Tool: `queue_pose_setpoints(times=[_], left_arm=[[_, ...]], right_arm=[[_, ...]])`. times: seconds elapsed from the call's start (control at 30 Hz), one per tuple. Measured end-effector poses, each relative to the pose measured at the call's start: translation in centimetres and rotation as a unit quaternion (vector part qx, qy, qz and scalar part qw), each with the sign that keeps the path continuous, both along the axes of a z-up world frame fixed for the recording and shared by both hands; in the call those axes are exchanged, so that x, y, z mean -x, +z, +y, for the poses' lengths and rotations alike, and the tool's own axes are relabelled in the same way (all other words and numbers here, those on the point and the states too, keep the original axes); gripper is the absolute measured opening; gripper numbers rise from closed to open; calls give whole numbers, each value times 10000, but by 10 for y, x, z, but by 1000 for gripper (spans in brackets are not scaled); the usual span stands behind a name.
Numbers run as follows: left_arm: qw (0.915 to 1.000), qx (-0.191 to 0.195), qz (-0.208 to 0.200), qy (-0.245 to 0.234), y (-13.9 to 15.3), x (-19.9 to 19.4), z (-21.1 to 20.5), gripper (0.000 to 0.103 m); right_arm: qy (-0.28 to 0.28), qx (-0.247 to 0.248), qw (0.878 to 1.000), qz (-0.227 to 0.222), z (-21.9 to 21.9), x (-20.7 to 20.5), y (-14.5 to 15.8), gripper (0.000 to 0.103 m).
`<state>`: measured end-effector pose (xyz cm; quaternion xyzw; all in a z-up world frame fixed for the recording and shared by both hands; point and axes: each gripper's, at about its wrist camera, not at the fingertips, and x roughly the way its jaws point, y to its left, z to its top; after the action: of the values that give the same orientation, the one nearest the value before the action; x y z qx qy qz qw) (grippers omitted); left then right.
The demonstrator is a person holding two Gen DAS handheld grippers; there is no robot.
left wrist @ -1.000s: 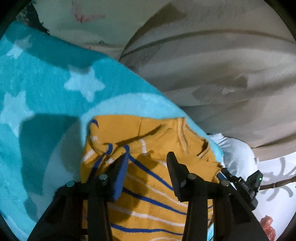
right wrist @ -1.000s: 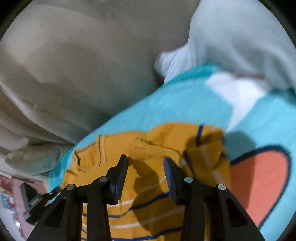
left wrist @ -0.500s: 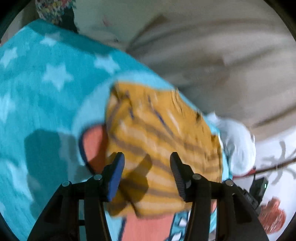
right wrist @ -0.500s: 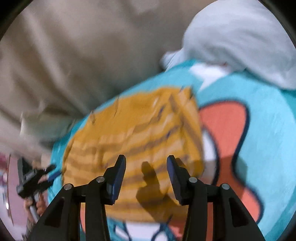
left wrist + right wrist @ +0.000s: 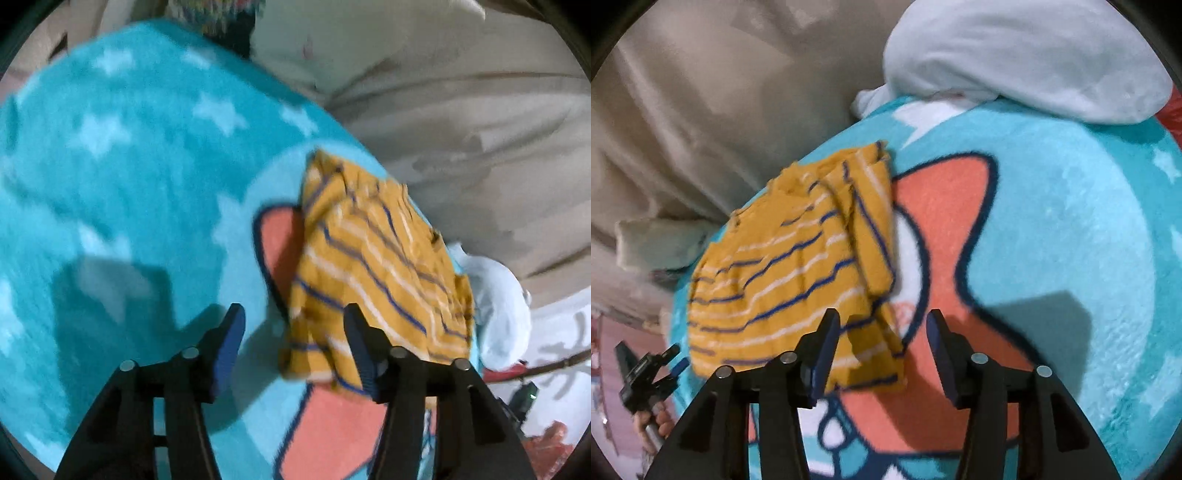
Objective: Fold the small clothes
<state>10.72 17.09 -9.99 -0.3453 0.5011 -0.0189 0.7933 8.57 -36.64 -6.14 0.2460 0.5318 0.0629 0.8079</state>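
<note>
Listing by view. Left wrist: my left gripper (image 5: pixel 293 332), jaws just opening, nothing between them; folded yellow striped top (image 5: pixel 373 273) lies right of centre on the turquoise blanket (image 5: pixel 122 184). Right wrist: my right gripper (image 5: pixel 882 338), jaws just opening, gripping nothing; top (image 5: pixel 790 266) left of centre, its lower corner showing between the jaws; white pillow (image 5: pixel 1027 55) upper right.

Turquoise star blanket (image 5: pixel 122 177), beige bedding (image 5: pixel 461 122) behind.

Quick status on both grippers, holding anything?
Left gripper: open, empty, jaws just widened, beside the folded mustard striped knit garment.
Right gripper: open, empty, jaws just widened.
</note>
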Motion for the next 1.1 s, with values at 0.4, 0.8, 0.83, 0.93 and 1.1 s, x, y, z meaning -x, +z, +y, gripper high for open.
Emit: queue_pose_setpoints(times=[0.4,0.8,0.83,0.93,1.1], left_arm=[[9954,-611,-26,-733,5,-12,-37,5],[9953,-868,284,321,9,27,4,13],[9951,-860,257,411,11,32,7,18],[9951,-772,136,608,17,47,9,22],[9967,-613,37,526,16,47,0,36]], right_arm=[[480,-456,9978,74,23,-3,-14,11],[-139,73,9998,73,-13,16,-1,31],[-185,136,9997,-1,-16,18,3,31],[-114,188,9996,-186,-13,18,17,31],[750,203,9962,-392,46,2,37,31]])
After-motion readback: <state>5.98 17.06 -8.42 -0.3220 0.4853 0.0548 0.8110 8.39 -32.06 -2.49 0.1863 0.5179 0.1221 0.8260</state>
